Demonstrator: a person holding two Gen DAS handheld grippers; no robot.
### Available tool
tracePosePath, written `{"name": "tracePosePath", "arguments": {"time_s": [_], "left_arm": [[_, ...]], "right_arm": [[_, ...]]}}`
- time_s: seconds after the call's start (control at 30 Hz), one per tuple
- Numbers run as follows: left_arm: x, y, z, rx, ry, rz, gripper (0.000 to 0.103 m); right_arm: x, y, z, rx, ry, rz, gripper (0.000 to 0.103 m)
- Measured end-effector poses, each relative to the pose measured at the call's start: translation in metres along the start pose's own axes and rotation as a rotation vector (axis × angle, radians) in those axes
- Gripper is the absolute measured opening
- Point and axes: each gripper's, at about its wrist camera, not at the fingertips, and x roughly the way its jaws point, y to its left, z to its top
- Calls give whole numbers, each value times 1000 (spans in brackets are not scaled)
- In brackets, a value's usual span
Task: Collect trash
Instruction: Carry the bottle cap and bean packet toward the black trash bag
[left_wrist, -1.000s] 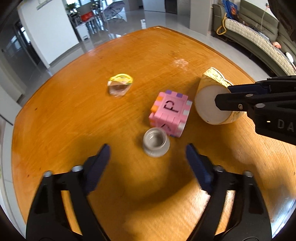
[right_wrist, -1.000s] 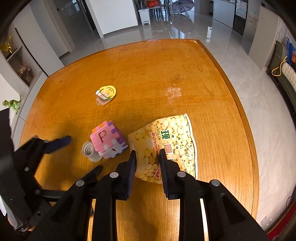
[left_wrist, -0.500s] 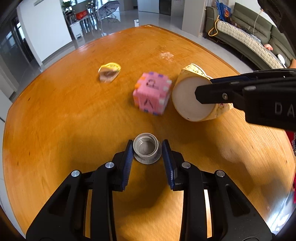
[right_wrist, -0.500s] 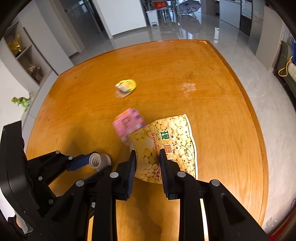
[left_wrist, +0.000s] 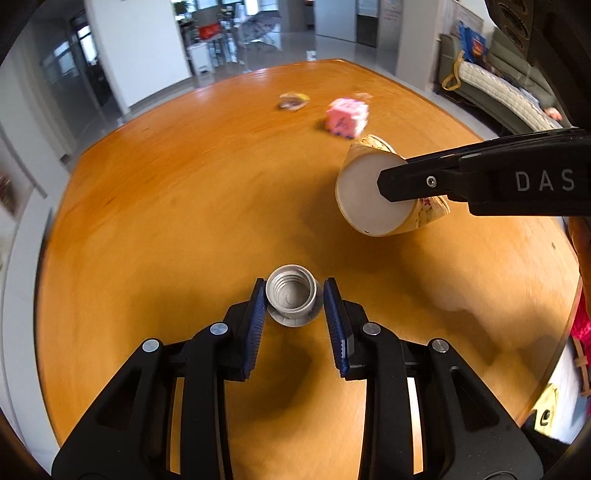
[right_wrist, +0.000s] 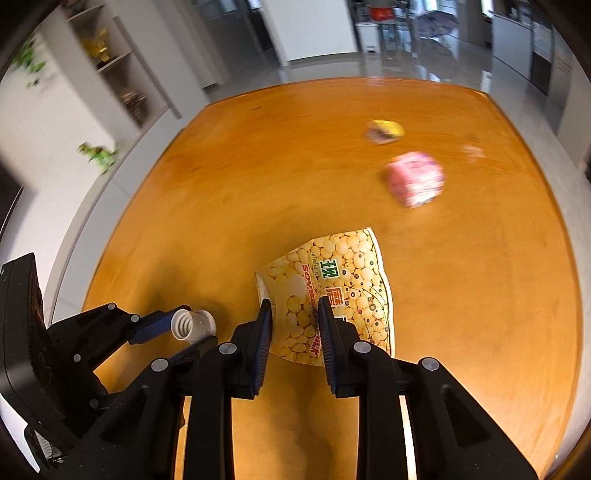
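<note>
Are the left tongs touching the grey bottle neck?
Touching. In the left wrist view both blue pads of the left tongs press the sides of the grey bottle neck, with no gap.

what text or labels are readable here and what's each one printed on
"DAS": white letters on the side of the right gripper, cut off by the picture's edge.
"SOYB..." and "...ILK": red letters on the snack bag, partly hidden by the fingers.
Green and red characters on the bag: not readable to me.
Pink cube: too blurred.

A pink cube (left_wrist: 347, 117) sits on the wooden table (left_wrist: 184, 192); a sofa (left_wrist: 495, 88) stands beyond its right edge; shelves (right_wrist: 110, 74) with ornaments line the wall; folded umbrellas (left_wrist: 258, 29) lean far off.
</note>
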Motion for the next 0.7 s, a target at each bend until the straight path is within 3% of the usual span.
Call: {"name": "tracePosePath", "arguments": {"time_s": [0.3, 0.7], "left_arm": [[-68, 66, -107, -212, -32, 117, 31], [-162, 148, -294, -598, -53, 351, 31]], "right_arm": [[9, 141, -30, -227, 33, 128, 27], [34, 337, -105, -584, 157, 320, 27]]}}
